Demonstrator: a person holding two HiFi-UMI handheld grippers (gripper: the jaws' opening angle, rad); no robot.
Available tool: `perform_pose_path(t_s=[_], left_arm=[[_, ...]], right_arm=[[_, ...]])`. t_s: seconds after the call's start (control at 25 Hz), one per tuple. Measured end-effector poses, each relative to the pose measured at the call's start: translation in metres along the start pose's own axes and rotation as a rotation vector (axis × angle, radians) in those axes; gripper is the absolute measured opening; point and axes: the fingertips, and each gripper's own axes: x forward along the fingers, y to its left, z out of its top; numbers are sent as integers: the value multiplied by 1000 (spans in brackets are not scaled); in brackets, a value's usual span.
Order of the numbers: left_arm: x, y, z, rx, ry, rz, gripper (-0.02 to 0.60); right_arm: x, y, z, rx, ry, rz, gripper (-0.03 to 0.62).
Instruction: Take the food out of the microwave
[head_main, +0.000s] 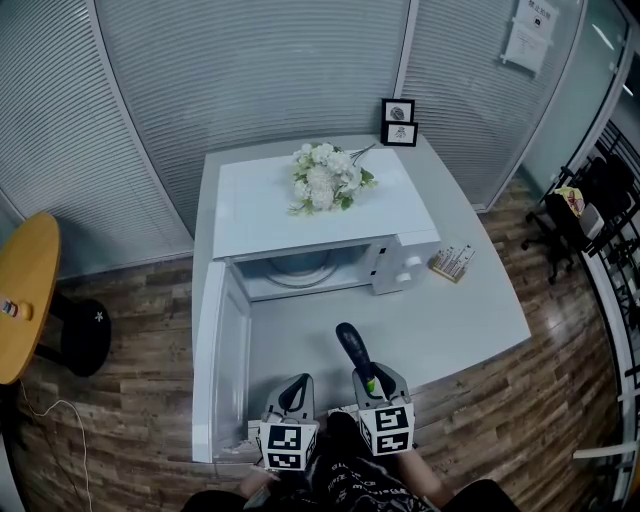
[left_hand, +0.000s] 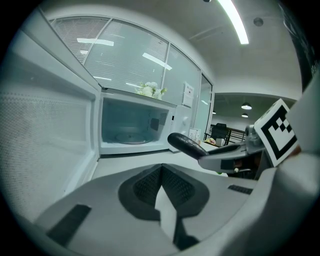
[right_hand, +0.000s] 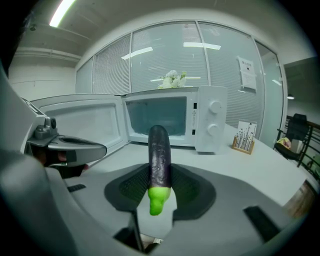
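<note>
Purple eggplant (right_hand: 160, 150) | clamped in right hand-held gripper (right_hand: 161, 176) | microwave (right_hand: 214, 125) open

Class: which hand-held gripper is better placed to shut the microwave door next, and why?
Left. The left hand-held gripper is empty and beside the open door; the right hand-held gripper holds the eggplant.

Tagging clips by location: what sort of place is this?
Probably an office, not a kitchen: blind-covered glass partitions, black office chairs at the right edge, a notice posted on the glass. The microwave sits on a plain grey table.
</note>
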Motion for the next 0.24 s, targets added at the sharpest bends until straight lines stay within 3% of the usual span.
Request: perform_pose_path(t_s=[0.24], left_arm=[[5,6,-1,-2,-2,11,8]], right_arm=[[7,0,3,-3,-2,5,132]])
